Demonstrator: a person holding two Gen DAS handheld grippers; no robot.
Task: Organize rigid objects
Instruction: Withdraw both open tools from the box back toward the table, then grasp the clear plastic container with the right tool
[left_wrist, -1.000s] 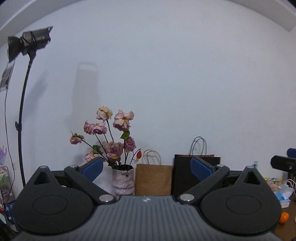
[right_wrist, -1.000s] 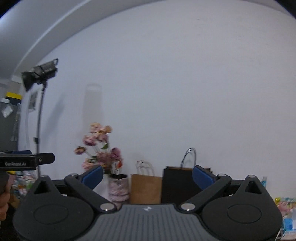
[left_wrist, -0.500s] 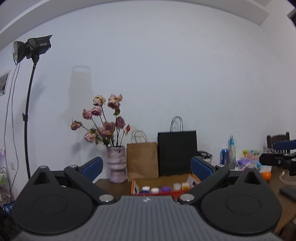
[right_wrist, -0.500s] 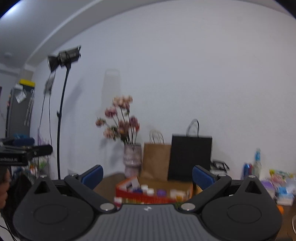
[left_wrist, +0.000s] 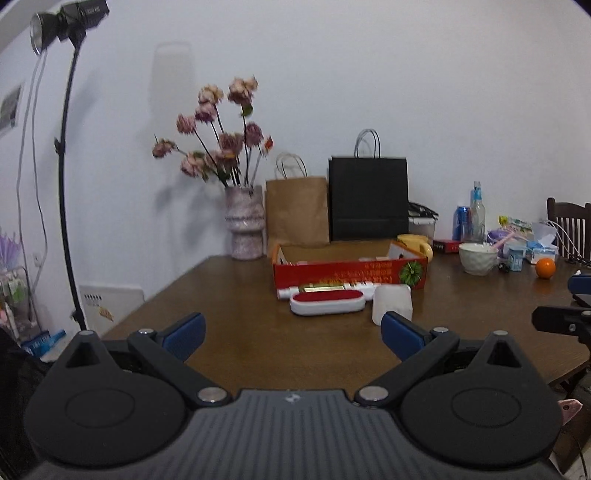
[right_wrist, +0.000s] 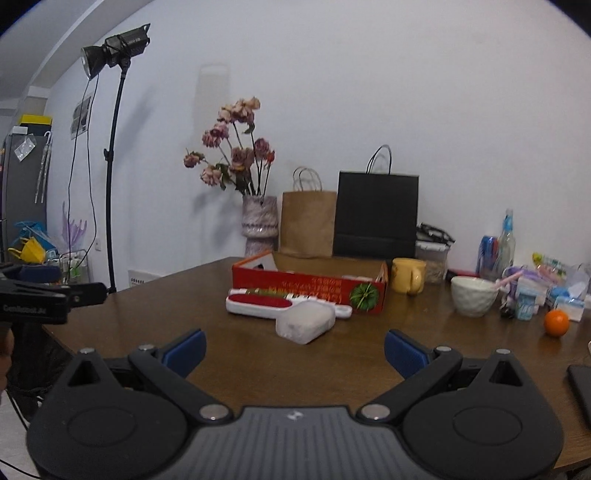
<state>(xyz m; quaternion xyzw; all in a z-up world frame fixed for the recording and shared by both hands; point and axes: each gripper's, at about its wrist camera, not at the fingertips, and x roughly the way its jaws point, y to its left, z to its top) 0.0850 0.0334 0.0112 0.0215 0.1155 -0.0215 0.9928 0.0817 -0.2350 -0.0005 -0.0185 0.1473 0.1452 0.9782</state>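
I'm holding both grippers back from the tabletop (left_wrist: 236, 295); left gripper (left_wrist: 291, 332) and right gripper (right_wrist: 293, 350) are both hanging with jaws apart, gripping nothing. The lint brush (left_wrist: 327, 302) and translucent container (right_wrist: 306, 325) are lying just before the red box (left_wrist: 351, 271). Brush looks stiff, light, slick; I'm judging its narrow middle the best hold.

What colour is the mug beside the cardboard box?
Yellow ceramic mug; clearest in the right wrist view.
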